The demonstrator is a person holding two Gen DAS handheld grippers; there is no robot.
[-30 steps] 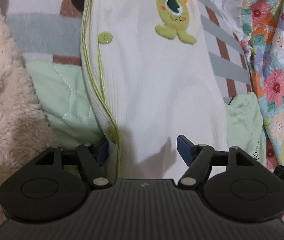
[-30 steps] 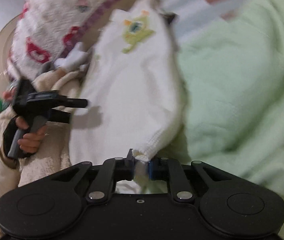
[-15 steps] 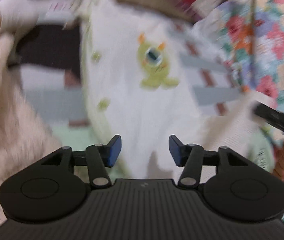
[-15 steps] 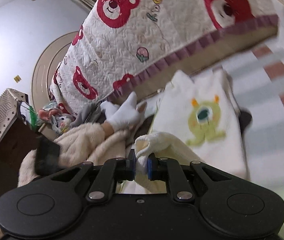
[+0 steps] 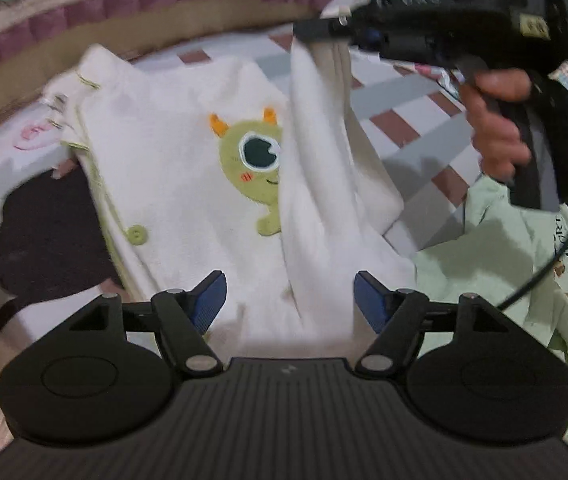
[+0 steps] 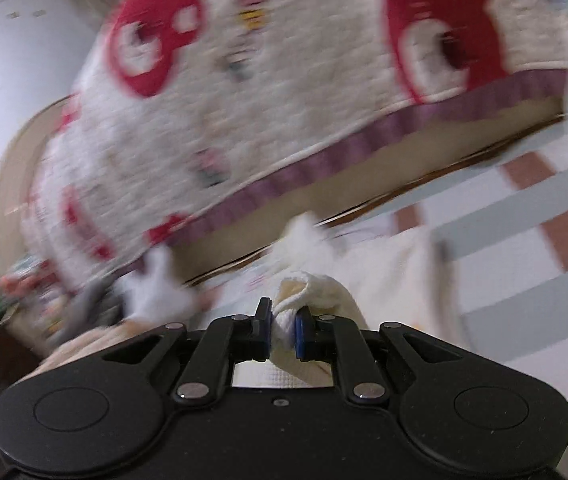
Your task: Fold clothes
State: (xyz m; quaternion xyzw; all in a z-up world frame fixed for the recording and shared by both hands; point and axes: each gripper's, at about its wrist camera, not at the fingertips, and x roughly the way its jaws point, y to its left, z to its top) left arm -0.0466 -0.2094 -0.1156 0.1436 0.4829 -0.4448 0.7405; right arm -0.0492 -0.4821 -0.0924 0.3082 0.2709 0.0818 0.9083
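- Soft, even indoor light; mild shadows under the lifted cloth.
- Right wrist view heavily motion-blurred, especially the bear quilt (image 6: 284,100).
- Fisheye bending and dark corners at edges.

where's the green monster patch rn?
Left wrist view, centre: the green monster patch sits on the white garment, its right edge covered by the flap lifted by the right hand-held gripper.
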